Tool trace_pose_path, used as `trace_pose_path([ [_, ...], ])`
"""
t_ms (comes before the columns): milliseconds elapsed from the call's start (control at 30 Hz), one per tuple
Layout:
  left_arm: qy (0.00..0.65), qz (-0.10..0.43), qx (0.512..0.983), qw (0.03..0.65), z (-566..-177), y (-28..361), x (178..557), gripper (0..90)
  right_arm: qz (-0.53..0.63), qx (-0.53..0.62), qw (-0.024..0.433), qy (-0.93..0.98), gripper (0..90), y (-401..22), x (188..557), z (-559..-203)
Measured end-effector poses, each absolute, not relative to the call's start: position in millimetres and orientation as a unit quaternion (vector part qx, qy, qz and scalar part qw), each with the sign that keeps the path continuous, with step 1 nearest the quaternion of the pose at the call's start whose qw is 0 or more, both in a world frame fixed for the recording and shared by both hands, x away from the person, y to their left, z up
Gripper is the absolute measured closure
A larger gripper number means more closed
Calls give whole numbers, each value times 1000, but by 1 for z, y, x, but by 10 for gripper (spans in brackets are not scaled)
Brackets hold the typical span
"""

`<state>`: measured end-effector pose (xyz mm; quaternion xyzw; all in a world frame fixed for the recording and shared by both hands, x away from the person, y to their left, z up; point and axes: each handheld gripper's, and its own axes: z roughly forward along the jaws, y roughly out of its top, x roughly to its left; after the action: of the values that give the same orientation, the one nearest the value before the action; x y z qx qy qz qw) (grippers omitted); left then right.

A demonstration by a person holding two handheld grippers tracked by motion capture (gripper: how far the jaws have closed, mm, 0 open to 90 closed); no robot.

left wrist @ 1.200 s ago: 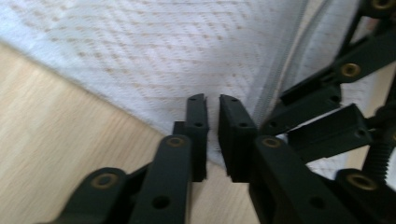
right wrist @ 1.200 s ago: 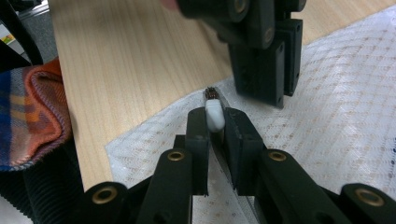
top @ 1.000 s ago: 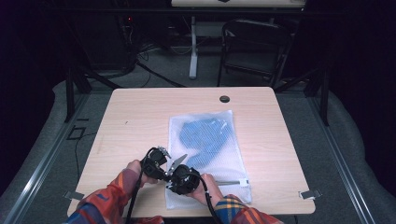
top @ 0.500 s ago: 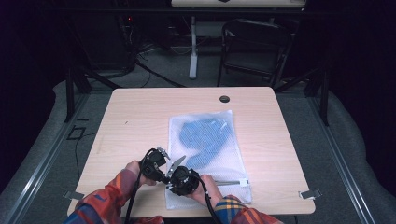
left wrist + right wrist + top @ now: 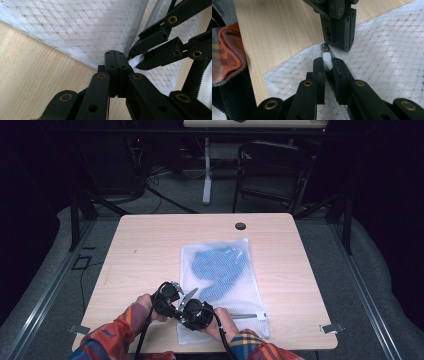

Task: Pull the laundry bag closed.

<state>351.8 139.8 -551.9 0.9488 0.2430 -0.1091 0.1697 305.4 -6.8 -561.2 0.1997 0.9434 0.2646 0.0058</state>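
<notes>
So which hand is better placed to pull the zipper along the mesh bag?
Right: the right gripper already pinches the white zipper pull, while the left gripper is shut at the mesh bag edge, seemingly anchoring it.

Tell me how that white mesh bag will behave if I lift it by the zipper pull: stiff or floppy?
Probably floppy: the mesh bag lies flat on the table and its thin weave shows the wood through it. Likely light, holding just a flat blue cloth. The small white zipper pull, pinched by the right gripper, may slip.

left gripper: jaws pressed together | right gripper: jaws clamped | tips nearly touching
</notes>
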Motion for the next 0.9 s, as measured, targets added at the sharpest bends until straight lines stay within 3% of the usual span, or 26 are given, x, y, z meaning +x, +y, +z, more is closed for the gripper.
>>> trace_pose_path([
  [467, 264, -105, 940, 190, -554, 138, 348, 900, 261, 196, 4, 945, 820, -10, 308, -560],
  [667, 259, -105, 941, 189, -554, 139, 349, 900, 250, 198, 0, 948, 819, -15, 310, -558],
  [700, 231, -108, 951, 173, -552, 141, 353, 900, 250, 198, 1, 948, 819, -16, 311, -558],
  [733, 259, -105, 941, 190, -554, 139, 349, 900, 250, 198, -1, 948, 819, -16, 311, -558],
  [800, 258, -104, 941, 190, -554, 139, 349, 900, 249, 199, 1, 948, 820, -16, 310, -558],
  [833, 228, -105, 952, 174, -552, 141, 353, 900, 246, 198, 0, 949, 819, -16, 310, -557],
  [900, 242, -104, 947, 185, -554, 140, 351, 900, 245, 202, -3, 948, 819, -18, 311, -557],
])
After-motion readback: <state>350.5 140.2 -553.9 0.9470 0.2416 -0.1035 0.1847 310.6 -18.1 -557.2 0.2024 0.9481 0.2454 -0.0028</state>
